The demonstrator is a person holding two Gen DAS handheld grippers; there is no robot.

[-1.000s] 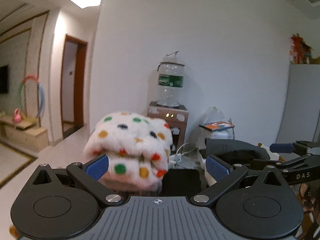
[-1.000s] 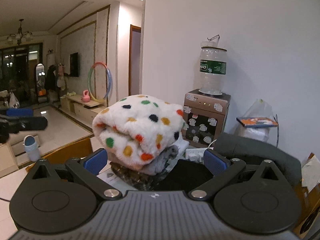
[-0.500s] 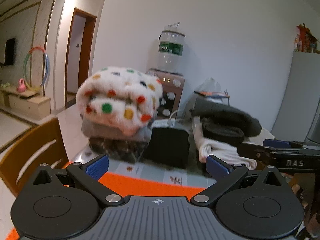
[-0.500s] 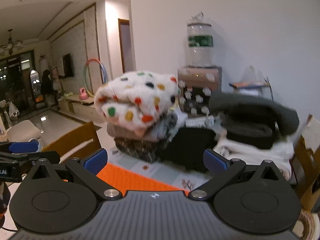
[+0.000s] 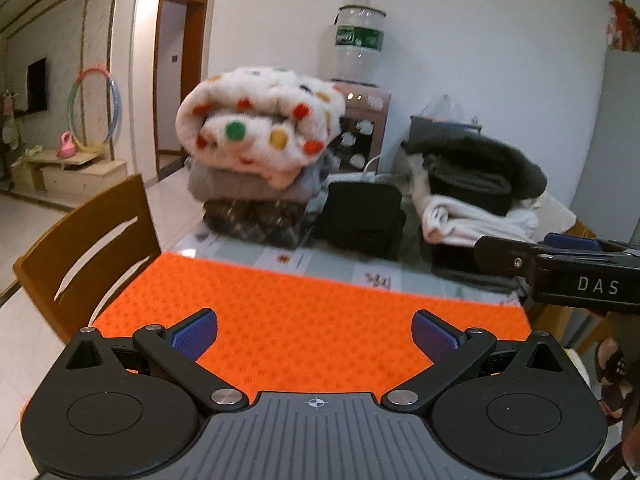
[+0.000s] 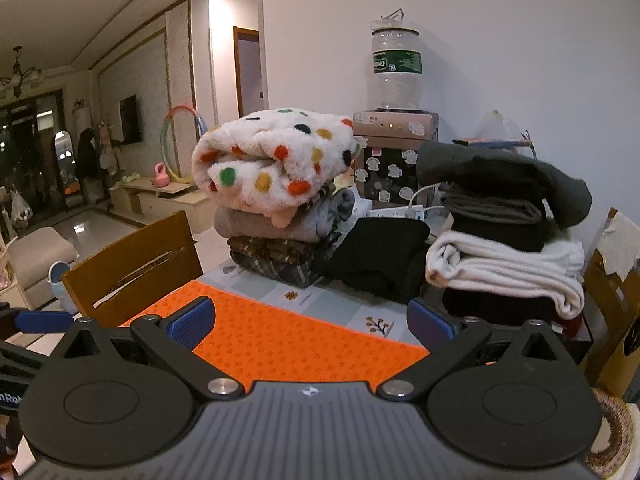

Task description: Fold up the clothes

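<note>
A folded white fleece garment with coloured dots tops a stack of folded grey and plaid clothes at the table's far left. A second stack, white cloth under dark pieces, stands at the far right, with a black folded garment between them. My left gripper hangs open over the orange mat, holding nothing. My right gripper is open too, empty, above the mat's near edge. The right gripper's arm shows at the right of the left wrist view.
A wooden chair stands at the table's left side. A water dispenser with a bottle stands against the wall behind the clothes. A power strip with a cable lies behind the black garment. Another chair back is at the right.
Both grippers have pulled back and lowered from the dotted garment, which now rests on the left stack. The orange mat has come into view under them.
</note>
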